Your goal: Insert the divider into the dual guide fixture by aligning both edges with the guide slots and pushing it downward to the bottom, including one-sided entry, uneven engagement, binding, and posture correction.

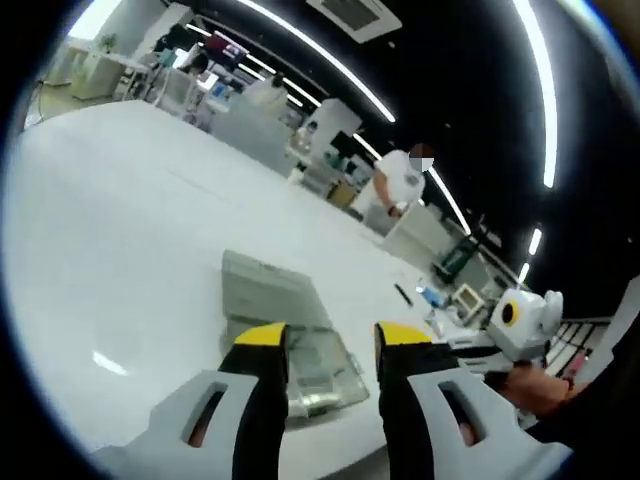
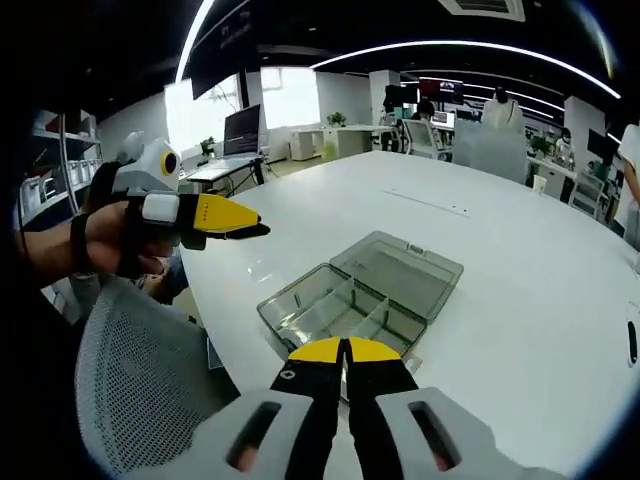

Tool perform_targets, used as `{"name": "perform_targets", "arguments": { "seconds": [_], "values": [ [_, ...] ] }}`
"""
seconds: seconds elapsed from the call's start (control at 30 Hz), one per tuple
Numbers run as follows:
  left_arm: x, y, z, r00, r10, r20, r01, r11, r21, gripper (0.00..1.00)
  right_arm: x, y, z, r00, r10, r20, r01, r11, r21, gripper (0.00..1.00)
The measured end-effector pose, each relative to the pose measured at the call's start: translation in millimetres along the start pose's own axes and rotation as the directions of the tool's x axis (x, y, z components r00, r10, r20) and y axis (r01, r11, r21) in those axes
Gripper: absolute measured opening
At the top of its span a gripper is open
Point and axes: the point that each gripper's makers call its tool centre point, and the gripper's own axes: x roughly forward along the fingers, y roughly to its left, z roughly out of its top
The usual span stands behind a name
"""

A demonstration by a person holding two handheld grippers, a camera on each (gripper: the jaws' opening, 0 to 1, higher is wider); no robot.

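A clear plastic compartment box (image 2: pixel 345 305) lies on the white table (image 2: pixel 520 250) with its lid (image 2: pixel 400 262) folded open behind it. Clear partitions (image 2: pixel 368 318) split its inside into cells. My right gripper (image 2: pixel 345 350) hovers just in front of the box, jaws shut, and I see nothing between the yellow tips. In the left gripper view the same box (image 1: pixel 320 365) sits straight ahead between the jaws. My left gripper (image 1: pixel 331 338) is open above the box's near side. A hand holds the left gripper (image 2: pixel 240 222) off the table's edge, left of the box.
A grey mesh chair back (image 2: pixel 140 380) stands close at the table's near edge. A small dark object (image 1: pixel 402 294) lies on the table beyond the box. The right gripper's white body (image 1: pixel 520 320) shows at the right. Desks, monitors and a person (image 1: pixel 400 180) are far behind.
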Motion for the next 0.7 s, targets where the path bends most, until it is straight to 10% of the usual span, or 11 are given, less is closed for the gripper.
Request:
{"name": "perform_targets", "arguments": {
  "seconds": [0.7],
  "values": [
    [-24.7, 7.5, 3.3, 0.999, 0.037, 0.007, -0.038, 0.999, 0.038, 0.34, 28.2, 79.7, -13.1, 0.972, 0.201, -0.120, -0.220, 0.961, -0.169, 0.03]
  ]
}}
